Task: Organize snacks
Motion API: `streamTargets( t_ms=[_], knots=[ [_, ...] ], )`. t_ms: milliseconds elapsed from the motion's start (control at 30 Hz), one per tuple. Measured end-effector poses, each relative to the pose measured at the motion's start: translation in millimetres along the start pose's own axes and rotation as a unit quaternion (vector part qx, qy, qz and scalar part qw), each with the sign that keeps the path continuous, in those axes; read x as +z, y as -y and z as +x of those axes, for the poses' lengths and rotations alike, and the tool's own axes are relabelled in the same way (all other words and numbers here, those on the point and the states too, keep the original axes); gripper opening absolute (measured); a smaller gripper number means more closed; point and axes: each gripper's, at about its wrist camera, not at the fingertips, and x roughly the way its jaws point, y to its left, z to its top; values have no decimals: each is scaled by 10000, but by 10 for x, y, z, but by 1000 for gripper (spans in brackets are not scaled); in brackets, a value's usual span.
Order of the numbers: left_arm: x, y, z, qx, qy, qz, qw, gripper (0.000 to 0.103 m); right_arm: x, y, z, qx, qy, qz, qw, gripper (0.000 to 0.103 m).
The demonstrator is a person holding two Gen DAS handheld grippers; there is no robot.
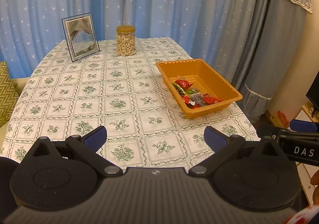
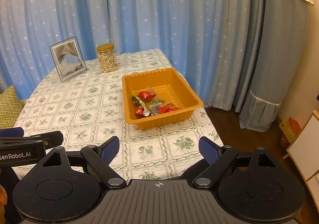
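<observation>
Left gripper: fingers spread wide apart, nothing between them, held above the near edge of the tabletop. Right gripper: fingers likewise spread wide and holding nothing, above the near right corner of the tabletop.

Snacks: a small heap of wrapped pieces, mostly red with some green and one pale packet, lying inside the orange tray. They occupy the tray's near half; its far half shows bare ribbed floor. The tray rests flat on the tabletop, ahead of the right gripper's fingers and slightly left of centre; in the left wrist view it lies ahead and to the right of the left gripper's right finger.

Jar of cashews: upright, gold lid on, well beyond the fingers at the far edge. Picture frame: standing tilted back, just left of the jar. Neither touches the tray. Starred blue curtain hangs behind.
</observation>
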Motion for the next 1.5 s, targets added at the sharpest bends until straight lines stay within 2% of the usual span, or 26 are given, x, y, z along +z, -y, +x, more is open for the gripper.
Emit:
streamTargets(
  t_ms=[1500],
  knots=[
    [-33,38,20,-18,-10,99,9999,103,-44,-11,25,-34,19,64,10000,86]
  ],
)
